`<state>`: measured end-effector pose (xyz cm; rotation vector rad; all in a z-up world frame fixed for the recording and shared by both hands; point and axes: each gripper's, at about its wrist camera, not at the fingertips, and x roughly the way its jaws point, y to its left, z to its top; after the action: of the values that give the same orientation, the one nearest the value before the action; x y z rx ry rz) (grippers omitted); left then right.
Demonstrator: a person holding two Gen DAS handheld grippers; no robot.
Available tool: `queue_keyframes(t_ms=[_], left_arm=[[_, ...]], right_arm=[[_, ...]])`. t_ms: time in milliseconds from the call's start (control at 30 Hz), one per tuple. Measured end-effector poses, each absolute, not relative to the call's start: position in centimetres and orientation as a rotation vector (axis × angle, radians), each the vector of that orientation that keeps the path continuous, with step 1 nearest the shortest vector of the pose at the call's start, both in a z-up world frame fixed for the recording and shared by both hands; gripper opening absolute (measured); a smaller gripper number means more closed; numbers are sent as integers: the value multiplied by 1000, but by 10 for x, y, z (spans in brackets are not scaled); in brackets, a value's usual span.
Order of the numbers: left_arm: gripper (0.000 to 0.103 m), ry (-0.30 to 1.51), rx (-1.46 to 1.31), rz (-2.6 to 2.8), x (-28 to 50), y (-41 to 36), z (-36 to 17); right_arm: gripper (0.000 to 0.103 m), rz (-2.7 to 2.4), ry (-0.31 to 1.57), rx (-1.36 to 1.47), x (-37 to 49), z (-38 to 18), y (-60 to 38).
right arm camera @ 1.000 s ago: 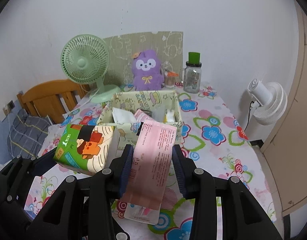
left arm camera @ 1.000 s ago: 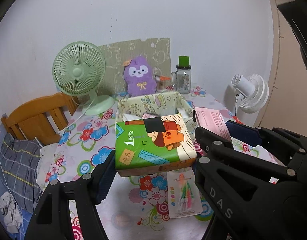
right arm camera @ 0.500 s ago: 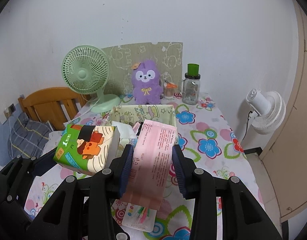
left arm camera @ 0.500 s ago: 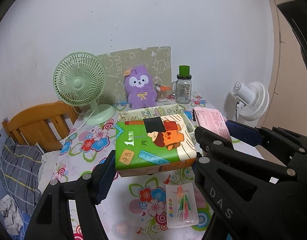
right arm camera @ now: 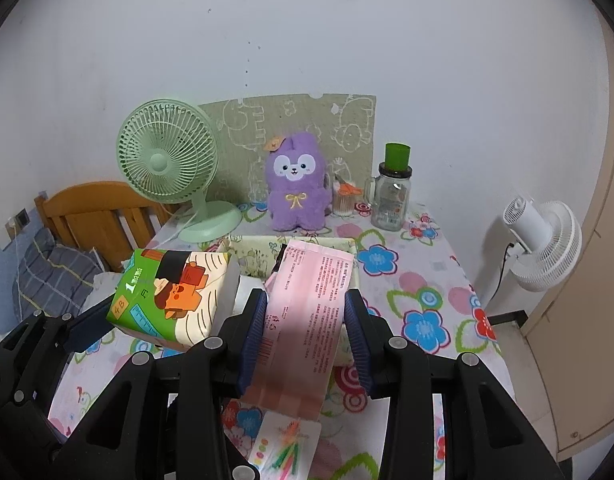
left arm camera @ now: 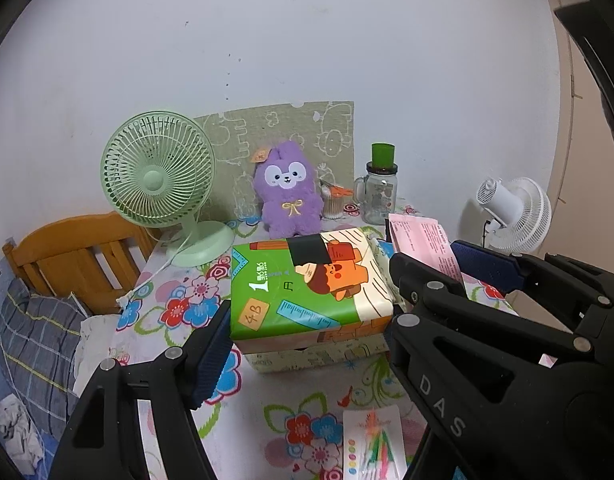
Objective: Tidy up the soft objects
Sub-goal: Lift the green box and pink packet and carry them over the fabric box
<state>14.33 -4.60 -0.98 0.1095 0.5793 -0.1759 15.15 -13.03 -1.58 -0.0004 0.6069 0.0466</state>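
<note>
You've got a table (right arm camera: pixel 435 296) w/ a flowered cloth, set against the wall. Landmark: the patterned fabric box (right arm camera: pixel 259 256) near mid-table. Behind it, at the wall, sits a purple plush (right arm camera: pixel 297 184). Left of the plush stands a green desk fan (right arm camera: pixel 169 160), its cord trailing over the cloth. Right of the plush: a small cup of sticks (right arm camera: pixel 344 200), then a glass jar w/ green lid (right arm camera: pixel 393 196). In front of the box, toward you, lies a clear packet of coloured bits (right arm camera: pixel 287 448), flat on the cloth.
</note>
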Motion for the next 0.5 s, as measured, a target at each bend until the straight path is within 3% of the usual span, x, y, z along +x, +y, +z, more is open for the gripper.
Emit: queue_keyframes(t_ms=[500], left_arm=[[76,630,92,-175,207,-42,-29]], right_arm=[[42,57,646,-8,217,-34,-127]])
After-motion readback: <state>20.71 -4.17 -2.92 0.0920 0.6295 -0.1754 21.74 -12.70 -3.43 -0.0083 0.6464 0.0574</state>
